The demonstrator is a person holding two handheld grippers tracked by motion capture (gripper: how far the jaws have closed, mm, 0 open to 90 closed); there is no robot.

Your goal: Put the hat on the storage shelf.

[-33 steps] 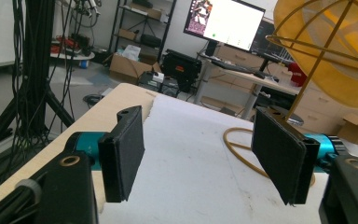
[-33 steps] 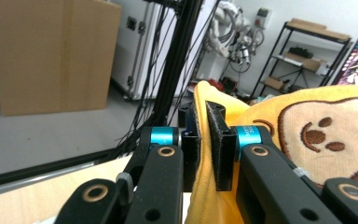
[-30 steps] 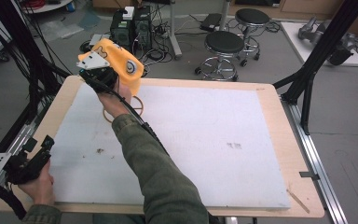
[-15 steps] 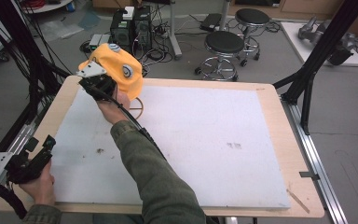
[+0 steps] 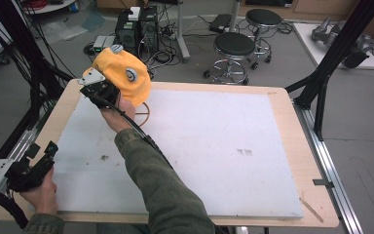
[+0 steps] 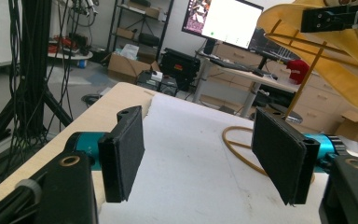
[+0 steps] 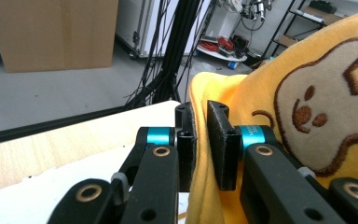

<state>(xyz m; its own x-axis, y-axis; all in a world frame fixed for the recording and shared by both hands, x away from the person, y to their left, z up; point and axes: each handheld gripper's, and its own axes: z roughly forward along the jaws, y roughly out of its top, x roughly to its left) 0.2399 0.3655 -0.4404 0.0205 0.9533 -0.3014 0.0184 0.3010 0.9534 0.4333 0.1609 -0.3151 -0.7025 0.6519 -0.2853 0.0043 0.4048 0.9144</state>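
At the near left corner of the table (image 5: 292,146), the left gripper (image 5: 39,158) rests in the person's hand with its jaws spread wide and nothing between them; in the left gripper view the two black pads (image 6: 121,154) stand well apart over the white sheet (image 5: 214,151) that covers the wooden tabletop. Farther in, a green-sleeved forearm (image 5: 151,170) reaches diagonally toward the far left corner, a black cable running along it. There the right gripper (image 5: 108,91) holds a yellow-orange cap (image 5: 126,78) up above the sheet near the far edge. In the right gripper view its jaws stand narrow, pinching a fold of the cap's fabric (image 7: 200,154), and a brown embroidered cartoon figure (image 7: 326,107) fills the cloth just beside them. A thin wooden hoop stand (image 5: 143,114) sits on the sheet under the cap; in the left gripper view its ring lies on the sheet and its slim rods rise into the cap. Beyond the table, on the grey floor, stand two black round stools (image 5: 233,46) and dark computer boxes (image 5: 136,29).
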